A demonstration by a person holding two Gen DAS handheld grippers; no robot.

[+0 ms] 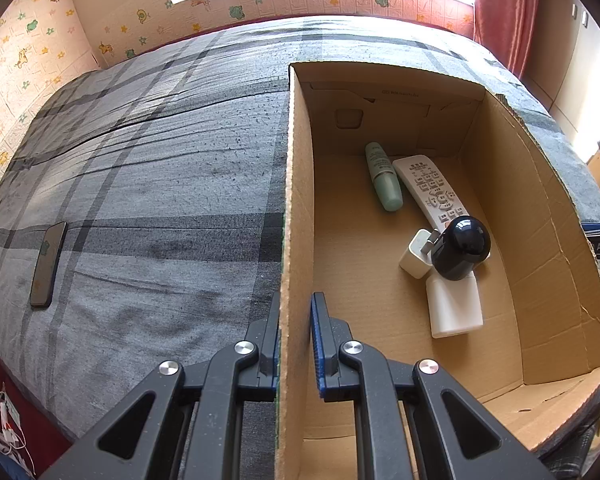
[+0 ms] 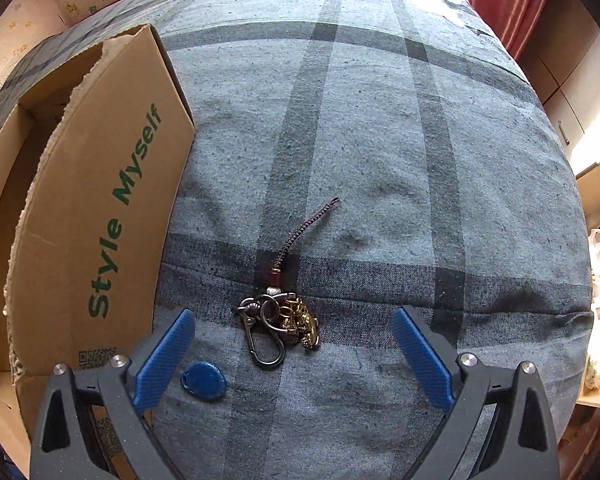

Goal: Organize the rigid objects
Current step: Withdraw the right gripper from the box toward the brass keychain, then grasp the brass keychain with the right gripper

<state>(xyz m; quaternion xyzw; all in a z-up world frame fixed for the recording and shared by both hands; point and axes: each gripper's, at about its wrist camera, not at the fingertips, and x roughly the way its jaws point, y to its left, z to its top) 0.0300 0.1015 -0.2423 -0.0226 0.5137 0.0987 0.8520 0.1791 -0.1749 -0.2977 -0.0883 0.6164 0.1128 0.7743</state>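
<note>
Right now the keychain (image 2: 280, 320) lies on the plaid bedsheet (image 2: 380, 140), centred between the spread jaws of the right gripper (image 2: 294, 356); blue fob (image 2: 204, 381) at 7 o'clock of it, just beside the left pad. Risk: the pads could catch only the carabiner or snag the sheet, so the loose charms and cord swing or slip out. Left gripper (image 1: 296, 344) pinches the cardboard box (image 1: 296, 200) wall. Inside: green tube (image 1: 383, 176), remote (image 1: 430, 188), white charger (image 1: 418, 252), black-capped white bottle (image 1: 456, 276).
</note>
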